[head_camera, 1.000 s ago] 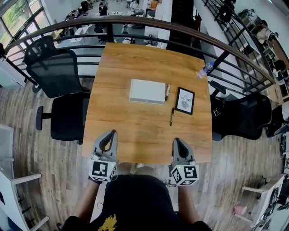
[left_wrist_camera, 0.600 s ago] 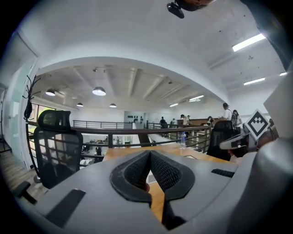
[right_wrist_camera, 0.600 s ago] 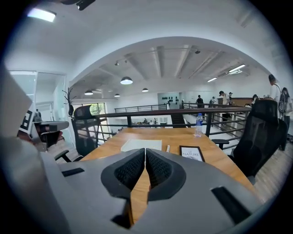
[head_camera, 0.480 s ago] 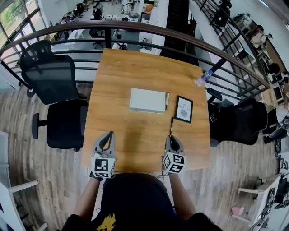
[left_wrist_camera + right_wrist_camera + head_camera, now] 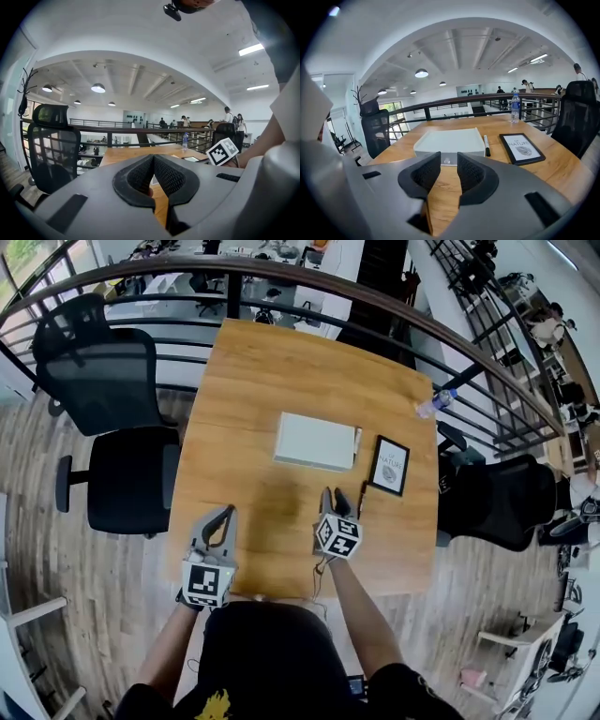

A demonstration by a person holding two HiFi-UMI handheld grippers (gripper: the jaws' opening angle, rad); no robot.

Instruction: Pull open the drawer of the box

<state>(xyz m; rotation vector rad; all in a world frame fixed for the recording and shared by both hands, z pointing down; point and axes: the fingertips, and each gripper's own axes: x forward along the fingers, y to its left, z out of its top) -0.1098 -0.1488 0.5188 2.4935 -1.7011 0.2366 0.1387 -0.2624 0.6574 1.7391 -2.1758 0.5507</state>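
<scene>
So the right tool has just been opening its jaws. They stand apart now with nothing between them, only bare wood underneath. My guess is that's on purpose: it's lined up so the gap frames the little pull on the front of the white box, ready to slide in around it. It points slightly down and hovers over the counter, a bit in from the near edge and well short of the box.

The box lies flat around the middle of the counter, its drawer front facing the near edge. That makes sense, since a straight tug toward the person would do it. The drawer looks shut and flush, so nothing's been pulled yet.

The left tool is closed up, tips together and holding nothing. It sits low by the near edge on the left side. It's probably just parked out of the way, or waiting to steady the box if it slides.

Just right of the box, a black marker lies along its side, and a framed print sits toward the right edge. Another pen lies just beside the right tool's path, so that one's worth watching. A water bottle stands at the far right corner, near the railing.
</scene>
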